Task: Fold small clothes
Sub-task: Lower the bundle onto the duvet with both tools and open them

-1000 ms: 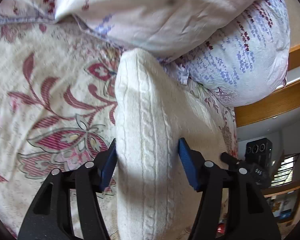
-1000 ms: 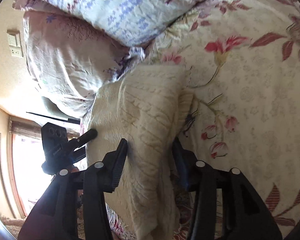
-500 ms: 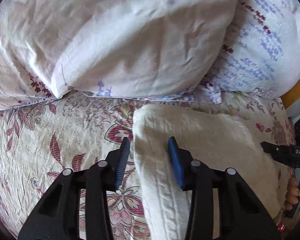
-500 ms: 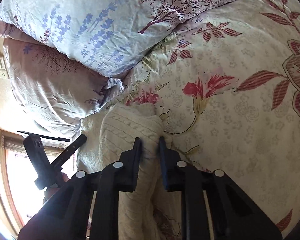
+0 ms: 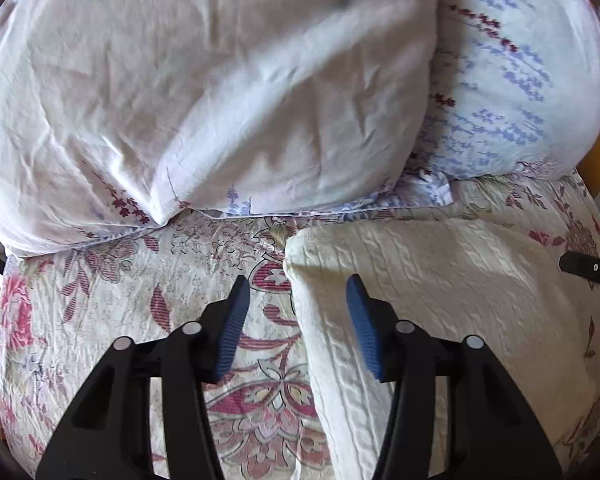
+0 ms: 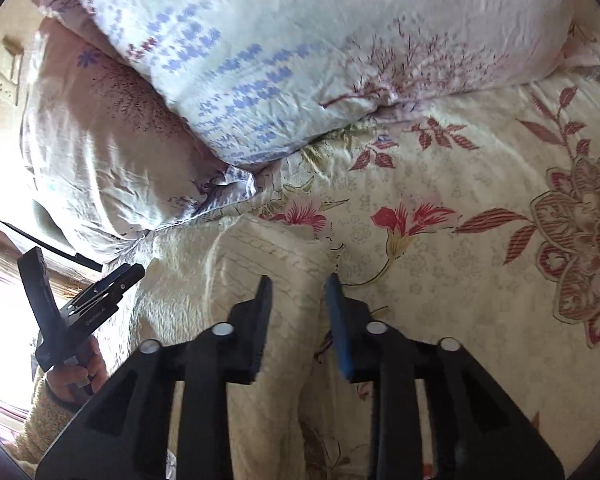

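Now my left gripper (image 5: pixel 296 304) is spread over the left corner of the cream knit garment (image 5: pixel 440 280) lying on the floral bedspread (image 5: pixel 100 320) below the pillows (image 5: pixel 220 100). Only my right view shows the person's hand (image 6: pixel 86 368) holding that gripper, while my right gripper (image 6: pixel 298 300) gapes over the garment's right edge.

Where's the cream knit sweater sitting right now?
The cream knit sweater lies on the floral bedspread just below the pillows, right of centre in the left wrist view, under the open left gripper.

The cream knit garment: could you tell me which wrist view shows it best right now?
The left wrist view: the cream knit garment spreads broadly across the bedspread, its folded corner sharp. The right wrist view shows a narrower, shadowed part, partly hidden behind the open right gripper.
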Tool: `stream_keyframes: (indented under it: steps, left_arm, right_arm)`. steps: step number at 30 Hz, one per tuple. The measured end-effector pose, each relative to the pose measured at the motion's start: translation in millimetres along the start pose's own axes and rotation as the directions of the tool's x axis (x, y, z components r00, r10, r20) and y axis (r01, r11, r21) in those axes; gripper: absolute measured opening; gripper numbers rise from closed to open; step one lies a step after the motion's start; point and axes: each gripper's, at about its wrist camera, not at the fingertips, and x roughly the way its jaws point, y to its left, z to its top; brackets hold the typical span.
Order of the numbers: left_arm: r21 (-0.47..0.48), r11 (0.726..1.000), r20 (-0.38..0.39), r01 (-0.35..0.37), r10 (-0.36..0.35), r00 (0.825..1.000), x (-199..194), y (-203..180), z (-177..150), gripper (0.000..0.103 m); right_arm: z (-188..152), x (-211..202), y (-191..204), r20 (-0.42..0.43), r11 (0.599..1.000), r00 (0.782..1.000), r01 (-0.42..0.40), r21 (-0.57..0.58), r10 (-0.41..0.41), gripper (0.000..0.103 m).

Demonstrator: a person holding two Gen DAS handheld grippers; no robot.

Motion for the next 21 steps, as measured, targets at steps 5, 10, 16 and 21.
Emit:
stream_keyframes:
  steps: [5,10,16,21]
  left_arm:
    - [0.020,0.999,0.036,0.042,-0.043,0.998,-49.8,-22.0,-31.8,0.062]
    - [0.016,0.997,0.022,0.073,-0.074,0.997,-64.4,-44.2,-62.5,0.062]
    - [0.024,0.998,-0.041,0.058,-0.056,0.998,-53.5,-52.9,-94.1,0.062]
    - [0.021,0.999,-0.035,0.041,-0.041,0.999,-46.0,-53.4,-103.6,0.067]
  right_arm:
    - [-36.5,-38.4,39.1,0.088,0.985,0.996,0.001,-0.170,0.014,0.045]
    - [-78.3,-48.7,60.3,0.098,0.959,0.995,0.030,-0.283,-0.002,0.045]
    - [-105.8,-37.6,62.4,0.071,0.934,0.990,0.138,-0.330,-0.121,0.045]
    - [-111.7,-11.5,38.3,0.013,0.947,0.979,0.200,-0.253,-0.203,0.059]
